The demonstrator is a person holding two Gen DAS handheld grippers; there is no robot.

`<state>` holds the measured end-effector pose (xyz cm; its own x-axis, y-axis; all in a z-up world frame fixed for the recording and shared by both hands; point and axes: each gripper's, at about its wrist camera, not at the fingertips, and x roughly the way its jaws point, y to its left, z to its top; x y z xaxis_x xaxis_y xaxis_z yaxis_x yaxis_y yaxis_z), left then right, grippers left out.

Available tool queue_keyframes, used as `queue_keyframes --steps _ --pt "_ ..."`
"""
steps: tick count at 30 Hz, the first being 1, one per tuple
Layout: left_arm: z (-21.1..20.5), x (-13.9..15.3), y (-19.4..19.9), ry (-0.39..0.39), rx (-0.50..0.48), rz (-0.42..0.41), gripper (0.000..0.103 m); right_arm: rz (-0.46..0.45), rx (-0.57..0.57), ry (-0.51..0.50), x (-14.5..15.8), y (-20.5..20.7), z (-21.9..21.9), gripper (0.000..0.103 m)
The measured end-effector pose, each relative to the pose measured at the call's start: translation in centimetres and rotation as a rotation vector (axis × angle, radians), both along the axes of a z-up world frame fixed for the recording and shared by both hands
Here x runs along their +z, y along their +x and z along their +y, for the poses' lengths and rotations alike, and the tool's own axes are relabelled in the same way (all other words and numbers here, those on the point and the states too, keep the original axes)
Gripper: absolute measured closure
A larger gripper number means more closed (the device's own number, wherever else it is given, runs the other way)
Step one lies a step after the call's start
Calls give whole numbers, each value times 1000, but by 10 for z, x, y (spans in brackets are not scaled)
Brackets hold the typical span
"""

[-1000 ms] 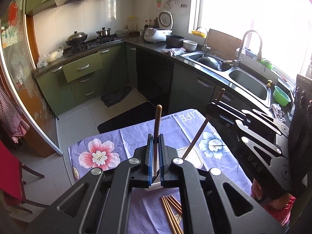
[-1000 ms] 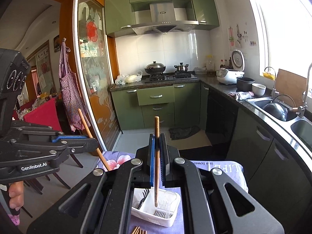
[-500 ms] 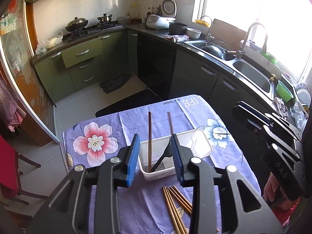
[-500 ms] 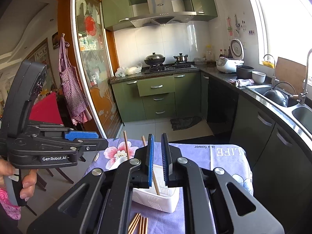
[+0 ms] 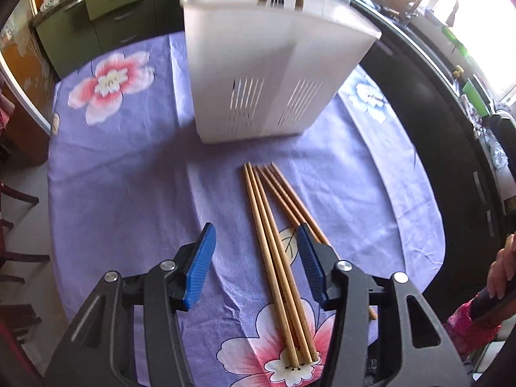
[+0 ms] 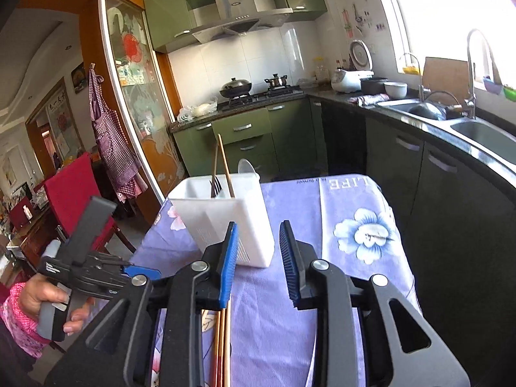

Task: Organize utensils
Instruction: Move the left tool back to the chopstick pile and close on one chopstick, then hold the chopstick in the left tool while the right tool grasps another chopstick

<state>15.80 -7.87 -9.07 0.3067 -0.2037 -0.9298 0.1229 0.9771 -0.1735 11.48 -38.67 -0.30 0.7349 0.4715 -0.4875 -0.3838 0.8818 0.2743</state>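
Left wrist view: my left gripper point(image 5: 254, 251) is spread wide and holds nothing, low over the loose chopsticks point(image 5: 277, 251) on the purple floral cloth point(image 5: 122, 174). The white utensil holder point(image 5: 267, 67) stands at the far side.

Right wrist view: my right gripper point(image 6: 258, 258) is also apart, empty. Holder w/ two chopsticks point(image 6: 222, 164) and a fork point(image 6: 215, 187) just beyond it.
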Motion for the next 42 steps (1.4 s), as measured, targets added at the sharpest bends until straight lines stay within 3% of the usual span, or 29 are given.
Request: queue_keyframes --steps 3,12,17,20,23,25,30,36,42 --pt "-6 -29 3 3 9 65 73 41 -21 40 -19 -3 -20 76" --pt "-22 -40 8 94 16 68 78 82 -24 86 -36 -4 -38 76" --pt "-26 -47 9 122 12 95 88 83 -16 96 -33 -3 -34 76" --pt "-29 -48 6 133 15 89 88 92 -6 89 -32 1 -27 68" --pt "-33 -49 3 139 18 76 92 106 35 27 -38 5 -6 68" --pt "-35 -50 2 129 23 69 94 104 77 -72 -46 7 18 68" --pt "-21 -46 -1 133 26 65 96 185 195 -257 -86 22 74 68" --pt "6 -33 -12 130 61 23 96 265 259 -322 -125 37 107 73" --pt "21 -28 -15 104 61 15 96 277 270 -370 -135 44 125 77"
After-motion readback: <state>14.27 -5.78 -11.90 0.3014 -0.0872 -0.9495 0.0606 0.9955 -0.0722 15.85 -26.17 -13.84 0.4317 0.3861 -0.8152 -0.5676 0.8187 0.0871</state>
